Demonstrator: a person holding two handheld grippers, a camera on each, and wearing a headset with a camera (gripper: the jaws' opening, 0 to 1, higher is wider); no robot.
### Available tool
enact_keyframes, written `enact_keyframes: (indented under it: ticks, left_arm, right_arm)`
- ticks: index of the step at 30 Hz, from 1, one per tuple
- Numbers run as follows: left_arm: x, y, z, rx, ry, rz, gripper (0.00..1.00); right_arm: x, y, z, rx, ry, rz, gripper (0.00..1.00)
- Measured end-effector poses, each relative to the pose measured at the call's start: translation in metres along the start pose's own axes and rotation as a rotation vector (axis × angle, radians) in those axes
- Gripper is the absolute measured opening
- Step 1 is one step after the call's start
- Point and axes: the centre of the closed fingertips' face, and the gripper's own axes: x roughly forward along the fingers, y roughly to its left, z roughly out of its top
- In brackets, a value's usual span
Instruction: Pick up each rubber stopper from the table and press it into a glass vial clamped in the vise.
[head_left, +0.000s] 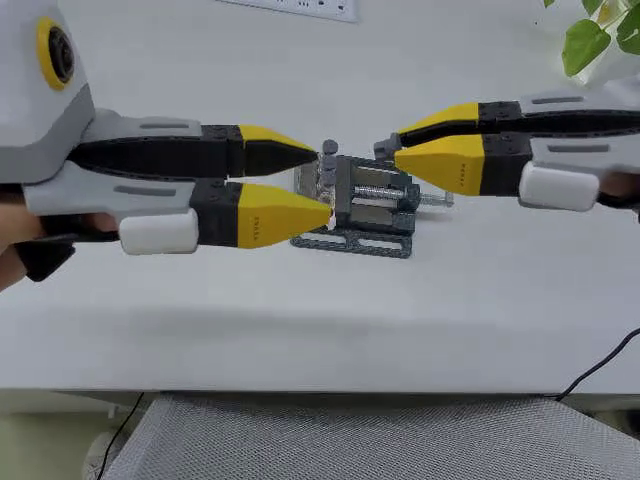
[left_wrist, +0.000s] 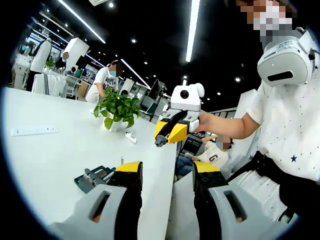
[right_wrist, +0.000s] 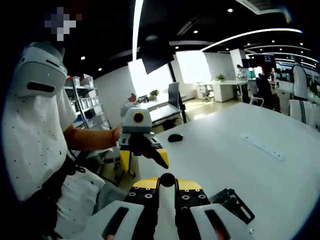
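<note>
Right gripper (head_left: 393, 146) is pinched narrow on a dark rubber stopper (right_wrist: 167, 180). The stopper pokes out past the tips, pointing left toward the vise (head_left: 365, 208), just above its right half and not touching. Its long axis looks roughly in line with the jaws, but it's too small to be sure. Left gripper (head_left: 320, 182) has its jaws wide apart, tips beside the vise's left end. Glass vial (head_left: 327, 172) stands upright there, with something grey on its mouth. Vise screw runs left-right, handle end to the right. White table (head_left: 300, 300), plant (head_left: 600, 35) at the far right, black cable (head_left: 600, 370) at the near edge. Open-plan office, strip lights overhead.
</note>
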Motion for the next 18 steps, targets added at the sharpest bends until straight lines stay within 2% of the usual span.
enact_keyframes:
  ticks: [2, 3, 4, 5, 7, 9, 10, 12, 13, 18]
  left_arm:
    - [-0.002, 0.008, -0.005, 0.028, 0.016, 0.042, 0.47]
    - [-0.003, 0.015, -0.013, 0.048, 0.049, 0.073, 0.5]
    - [-0.004, 0.019, -0.018, 0.061, 0.073, 0.09, 0.54]
    - [-0.004, 0.023, -0.023, 0.074, 0.092, 0.106, 0.57]
    - [-0.004, 0.031, -0.034, 0.114, 0.14, 0.138, 0.61]
    - [-0.004, 0.037, -0.045, 0.137, 0.187, 0.162, 0.65]
    - [-0.003, 0.038, -0.049, 0.145, 0.197, 0.166, 0.67]
    - [-0.002, 0.041, -0.055, 0.165, 0.221, 0.178, 0.72]
    - [-0.001, 0.042, -0.059, 0.175, 0.237, 0.182, 0.73]
    - [0.0, 0.05, -0.066, 0.2, 0.25, 0.2, 0.79]
  right_arm:
    - [0.005, -0.011, -0.005, -0.01, 0.042, -0.043, 0.06]
    - [0.01, -0.013, -0.009, -0.001, 0.076, -0.041, 0.06]
    - [0.014, -0.017, -0.011, 0.0, 0.087, -0.052, 0.06]
    - [0.017, -0.022, -0.012, 0.001, 0.104, -0.078, 0.06]
    - [0.024, -0.03, -0.02, -0.009, 0.168, -0.095, 0.06]
    - [0.03, -0.042, -0.028, -0.019, 0.223, -0.144, 0.06]
    - [0.034, -0.046, -0.036, -0.023, 0.272, -0.156, 0.06]
    - [0.037, -0.057, -0.043, -0.045, 0.311, -0.205, 0.06]
    - [0.041, -0.059, -0.049, -0.048, 0.345, -0.205, 0.06]
    - [0.053, -0.073, -0.068, -0.059, 0.431, -0.242, 0.07]
